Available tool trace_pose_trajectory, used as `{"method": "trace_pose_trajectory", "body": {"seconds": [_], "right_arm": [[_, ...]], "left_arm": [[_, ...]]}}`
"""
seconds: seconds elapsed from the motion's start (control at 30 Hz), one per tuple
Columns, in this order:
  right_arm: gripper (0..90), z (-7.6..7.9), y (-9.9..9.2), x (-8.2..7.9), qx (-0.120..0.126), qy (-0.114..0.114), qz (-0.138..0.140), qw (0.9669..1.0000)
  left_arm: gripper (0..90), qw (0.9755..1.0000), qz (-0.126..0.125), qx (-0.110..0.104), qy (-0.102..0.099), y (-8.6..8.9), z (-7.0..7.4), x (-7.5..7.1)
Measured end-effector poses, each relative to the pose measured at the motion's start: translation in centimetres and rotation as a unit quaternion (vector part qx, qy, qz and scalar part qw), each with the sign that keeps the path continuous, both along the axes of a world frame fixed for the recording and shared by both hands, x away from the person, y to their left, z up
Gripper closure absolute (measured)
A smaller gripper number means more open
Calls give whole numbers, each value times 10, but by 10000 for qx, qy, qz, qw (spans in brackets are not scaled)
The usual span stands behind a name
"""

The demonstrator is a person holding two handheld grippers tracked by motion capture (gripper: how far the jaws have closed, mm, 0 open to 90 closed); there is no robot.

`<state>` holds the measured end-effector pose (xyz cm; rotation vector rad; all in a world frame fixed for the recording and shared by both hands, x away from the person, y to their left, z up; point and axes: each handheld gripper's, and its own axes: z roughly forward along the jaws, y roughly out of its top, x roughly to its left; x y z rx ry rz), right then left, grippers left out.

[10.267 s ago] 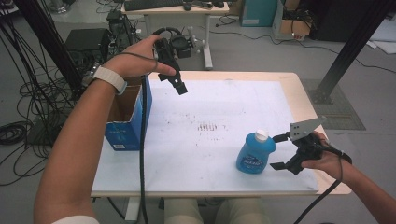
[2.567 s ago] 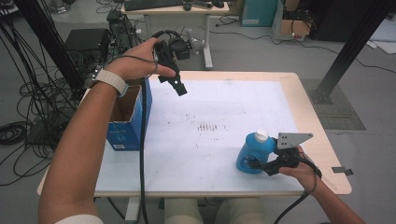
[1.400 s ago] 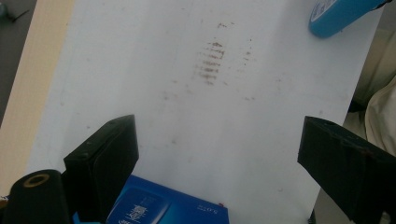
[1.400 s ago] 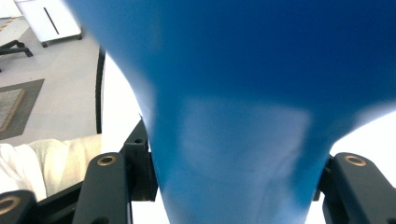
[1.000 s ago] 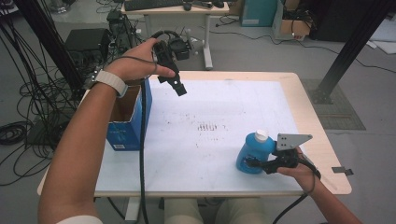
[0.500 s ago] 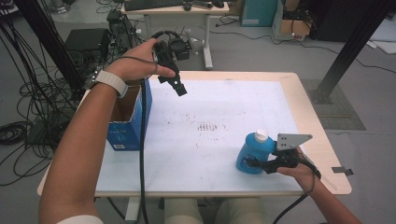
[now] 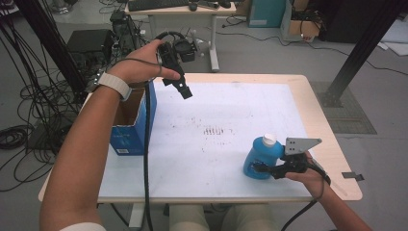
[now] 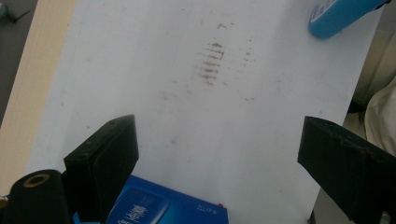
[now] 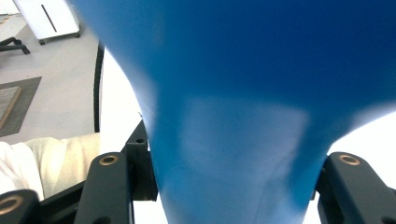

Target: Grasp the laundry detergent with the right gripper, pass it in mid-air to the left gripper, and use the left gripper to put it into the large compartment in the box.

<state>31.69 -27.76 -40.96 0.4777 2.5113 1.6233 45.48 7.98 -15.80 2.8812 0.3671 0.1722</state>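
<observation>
Your right gripper (image 7: 263, 168) is clamped on the blue bottle (image 7: 260, 156), which stands upright near the table's (image 7: 231, 106) front right edge. Your left gripper (image 7: 185, 91), jaws apart and empty, hangs above the far left, apparently just beside the open box (image 7: 132, 122).

We can read no text here. The blue box (image 7: 131, 126) carries a small white mark low on its side, and its face in the left gripper view (image 8: 140, 209) shows pale characters; the blue bottle (image 7: 258, 156) bears a label, all too blurred.
</observation>
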Motion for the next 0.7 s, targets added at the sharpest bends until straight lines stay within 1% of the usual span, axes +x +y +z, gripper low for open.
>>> {"method": "trace_pose_trajectory", "body": {"seconds": [0.27,0.43,0.7], "right_arm": [[420,0,0,0,-12,-9,-13,10000],[420,1,0,1,-31,0,43,10000],[420,1,0,1,-38,-6,39,10000]], "left_arm": [[127,10000,13,7,5,0,0,0],[126,10000,4,1,-1,0,0,0],[126,10000,5,1,-8,0,0,1]]}}
